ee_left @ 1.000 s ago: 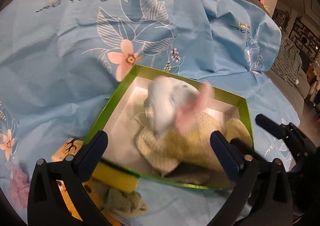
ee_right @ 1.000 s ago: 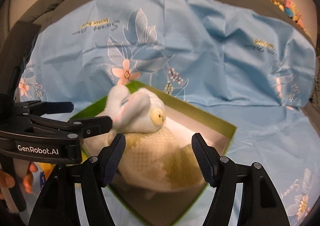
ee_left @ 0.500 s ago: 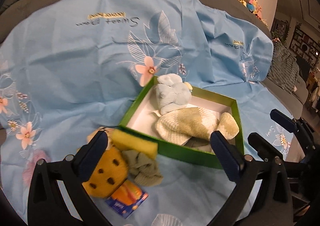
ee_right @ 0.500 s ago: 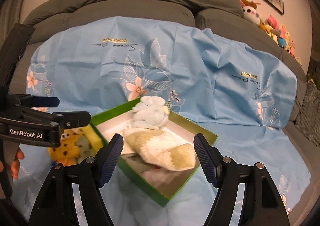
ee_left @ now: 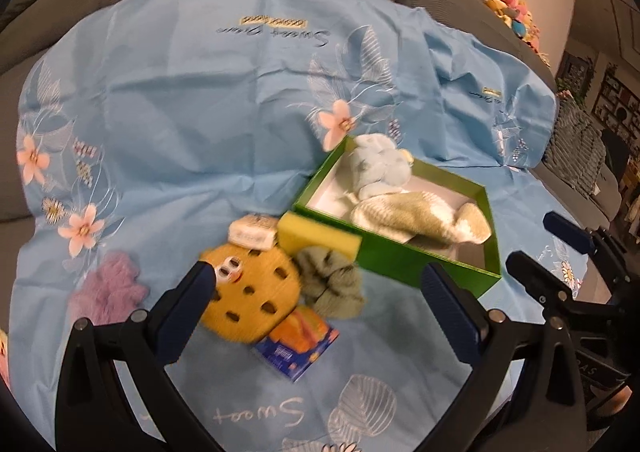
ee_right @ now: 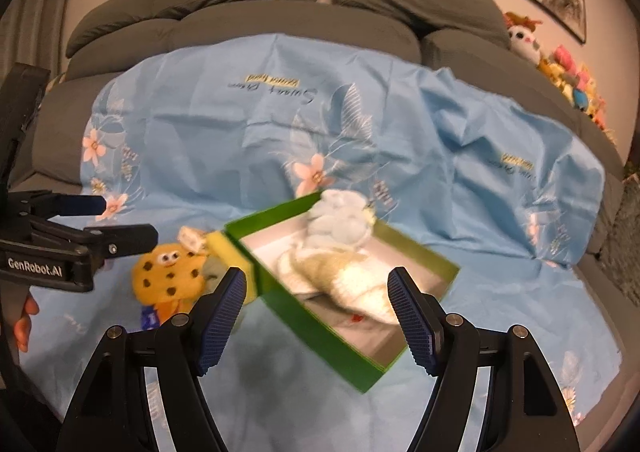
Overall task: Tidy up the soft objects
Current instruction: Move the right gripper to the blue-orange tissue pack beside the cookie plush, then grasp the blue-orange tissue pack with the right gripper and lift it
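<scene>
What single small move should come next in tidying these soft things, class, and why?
Probably lower the left hand-held gripper onto the cookie plush. Its jaws are open and empty, the plush lies on the blue sheet just beneath it, outside the green box, which already holds a blue plush toy and knitted cloth.

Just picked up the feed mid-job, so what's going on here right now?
Someone is sorting soft things into a green box on a blue sheet spread over a sofa. A pale blue plush and a knitted cream-green piece already lie inside. Both claws, left and right, are open and empty, held above the sheet. The cookie plush, yellow sponge and green scrunchie wait beside the box.
</scene>
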`<state>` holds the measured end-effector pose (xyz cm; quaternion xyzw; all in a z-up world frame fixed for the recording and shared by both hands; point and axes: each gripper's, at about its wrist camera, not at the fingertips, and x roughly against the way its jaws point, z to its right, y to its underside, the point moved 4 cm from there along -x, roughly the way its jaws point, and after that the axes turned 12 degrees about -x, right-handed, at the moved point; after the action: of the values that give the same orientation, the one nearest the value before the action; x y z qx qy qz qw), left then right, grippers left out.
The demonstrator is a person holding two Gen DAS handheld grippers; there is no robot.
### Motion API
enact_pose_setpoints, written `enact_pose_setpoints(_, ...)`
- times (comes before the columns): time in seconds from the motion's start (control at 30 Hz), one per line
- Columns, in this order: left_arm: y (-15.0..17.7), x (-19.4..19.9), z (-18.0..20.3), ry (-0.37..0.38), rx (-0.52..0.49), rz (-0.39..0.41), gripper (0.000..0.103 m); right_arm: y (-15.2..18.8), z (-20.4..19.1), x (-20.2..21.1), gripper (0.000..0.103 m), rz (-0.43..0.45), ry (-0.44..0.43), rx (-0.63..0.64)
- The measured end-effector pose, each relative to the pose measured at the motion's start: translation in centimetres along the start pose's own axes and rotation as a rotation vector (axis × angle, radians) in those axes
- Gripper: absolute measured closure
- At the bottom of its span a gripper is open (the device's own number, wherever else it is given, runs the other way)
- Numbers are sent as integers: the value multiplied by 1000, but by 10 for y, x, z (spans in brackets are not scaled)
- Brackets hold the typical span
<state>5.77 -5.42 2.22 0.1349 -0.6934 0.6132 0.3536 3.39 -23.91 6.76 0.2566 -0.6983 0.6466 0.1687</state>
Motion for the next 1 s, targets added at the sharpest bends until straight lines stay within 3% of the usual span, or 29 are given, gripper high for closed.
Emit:
enact_pose_setpoints(0.33,63,-8,-56,-28,158,-100,1,58,-29,-33,29,-206,-188,-39)
enact_pose_setpoints(0.5,88,-26,-59,26,195,-156,1,88,-54,-52,29,-297,-314,-28)
enact_pose_setpoints(0.7,97,-54,-46,97,203,-210,1,109,-79,-81,29,-372,-404,-18)
enact_pose_setpoints(1.0,100,-86,-37,189,239,-243,6,111,-89,-122,29,-411,-461,-16)
